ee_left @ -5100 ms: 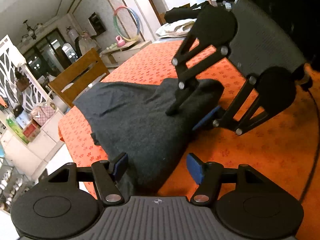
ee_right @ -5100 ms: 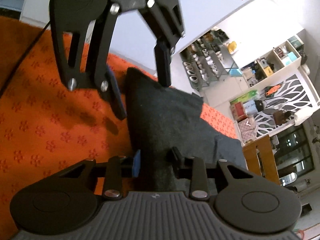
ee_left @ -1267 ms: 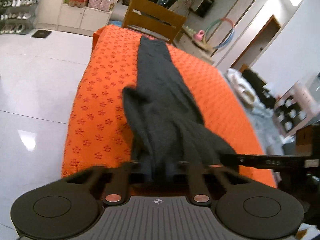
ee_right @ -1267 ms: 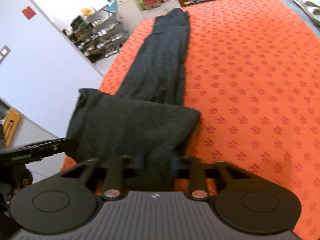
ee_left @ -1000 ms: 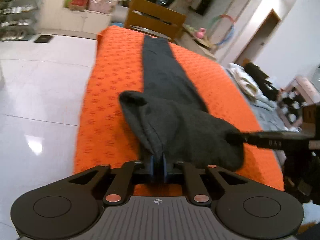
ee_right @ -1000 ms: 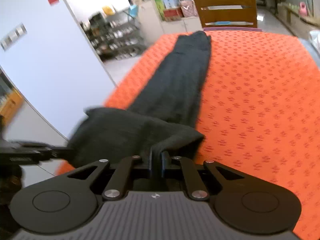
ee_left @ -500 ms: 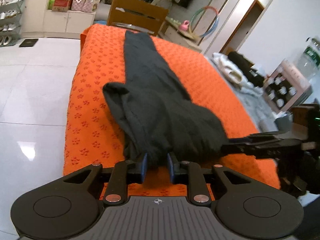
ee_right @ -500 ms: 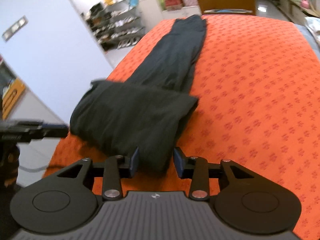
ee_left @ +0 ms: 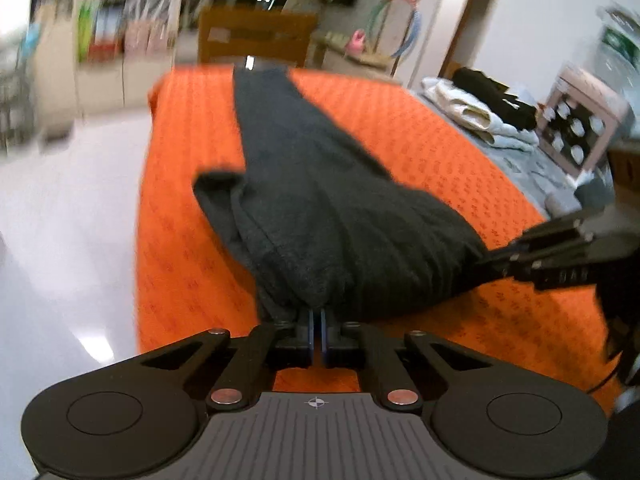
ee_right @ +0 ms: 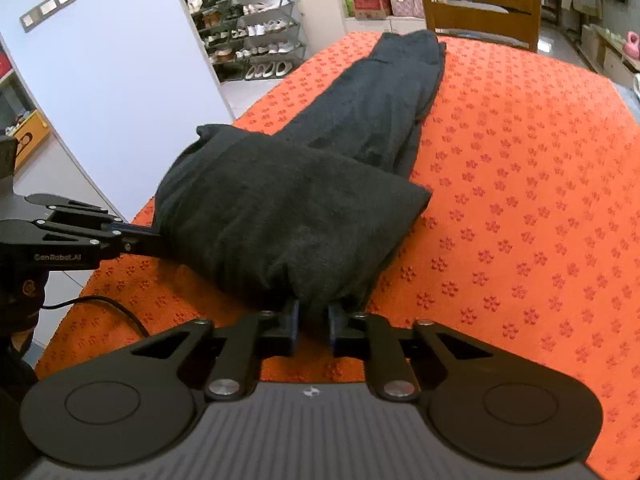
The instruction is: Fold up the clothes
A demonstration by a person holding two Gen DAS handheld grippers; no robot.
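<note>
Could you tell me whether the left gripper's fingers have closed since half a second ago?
Yes. The left gripper was parted around the dark garment then; its fingers now pinch the hem, almost touching, above the orange tablecloth.

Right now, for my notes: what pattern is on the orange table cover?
Small darker flower motifs on the orange table cover; clearest in the right wrist view.

The garment (ee_right: 304, 200) is plain dark charcoal grey, with no print. The cloth (ee_right: 520, 200) over the counter is bright orange with a repeating pattern of small darker orange flowers. Both tongs, left (ee_left: 318, 334) and right (ee_right: 313, 326), are matt black with blue pads (ee_right: 295, 320). The chair (ee_right: 480, 8) at the counter's far edge is warm brown wood.
</note>
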